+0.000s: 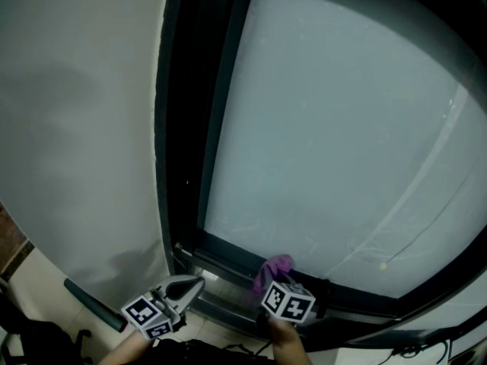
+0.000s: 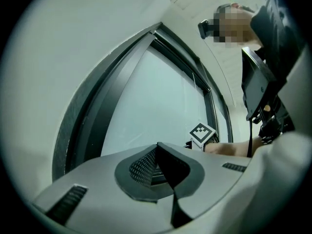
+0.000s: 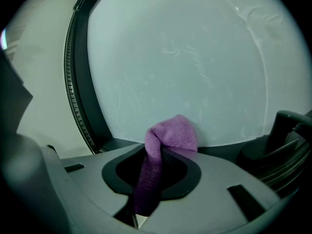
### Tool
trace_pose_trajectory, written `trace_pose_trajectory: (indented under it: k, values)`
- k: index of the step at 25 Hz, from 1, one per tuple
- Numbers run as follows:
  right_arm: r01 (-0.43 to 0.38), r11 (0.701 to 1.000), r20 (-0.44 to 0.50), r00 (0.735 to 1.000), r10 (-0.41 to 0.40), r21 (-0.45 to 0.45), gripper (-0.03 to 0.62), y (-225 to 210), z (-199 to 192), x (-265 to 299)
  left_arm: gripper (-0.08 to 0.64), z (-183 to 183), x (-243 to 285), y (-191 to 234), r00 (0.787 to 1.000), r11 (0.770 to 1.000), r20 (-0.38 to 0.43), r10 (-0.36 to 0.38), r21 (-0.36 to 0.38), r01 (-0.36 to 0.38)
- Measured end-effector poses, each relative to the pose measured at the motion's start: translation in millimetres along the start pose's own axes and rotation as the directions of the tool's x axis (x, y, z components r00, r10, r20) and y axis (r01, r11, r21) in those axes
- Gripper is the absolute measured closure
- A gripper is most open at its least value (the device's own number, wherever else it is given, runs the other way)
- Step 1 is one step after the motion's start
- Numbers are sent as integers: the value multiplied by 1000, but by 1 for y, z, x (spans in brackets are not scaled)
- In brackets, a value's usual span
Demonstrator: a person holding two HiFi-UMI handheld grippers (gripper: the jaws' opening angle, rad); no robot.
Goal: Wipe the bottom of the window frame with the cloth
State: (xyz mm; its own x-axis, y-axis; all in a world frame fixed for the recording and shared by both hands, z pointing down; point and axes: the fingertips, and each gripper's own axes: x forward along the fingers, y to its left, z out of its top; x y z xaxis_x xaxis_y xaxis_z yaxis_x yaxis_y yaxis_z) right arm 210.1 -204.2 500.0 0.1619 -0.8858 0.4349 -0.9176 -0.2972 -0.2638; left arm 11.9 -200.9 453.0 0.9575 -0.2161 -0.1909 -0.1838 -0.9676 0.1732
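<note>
Right claw [image 1: 272, 287] holds purple cloth [image 1: 277, 268] on bottom rail of dark window frame [image 1: 228, 248], under frosted glass [image 1: 335, 128]. Left claw [image 1: 196, 284], jaws together, sits near lower-left corner.

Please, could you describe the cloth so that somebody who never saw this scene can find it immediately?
Start at the large pale window pane and follow it down to its dark bottom frame. There the right tool is shut on a small bunched cloth, close to the glass. It is the only purple, soft thing among grey and black parts.
</note>
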Motion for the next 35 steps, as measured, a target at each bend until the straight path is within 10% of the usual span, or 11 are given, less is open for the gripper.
trace_pose_trajectory:
  k: [35]
  values:
    - [-225,955,-139,970,200,-195,508,89,1,59,560,8,-55,30,976,976,42,213,32,-214]
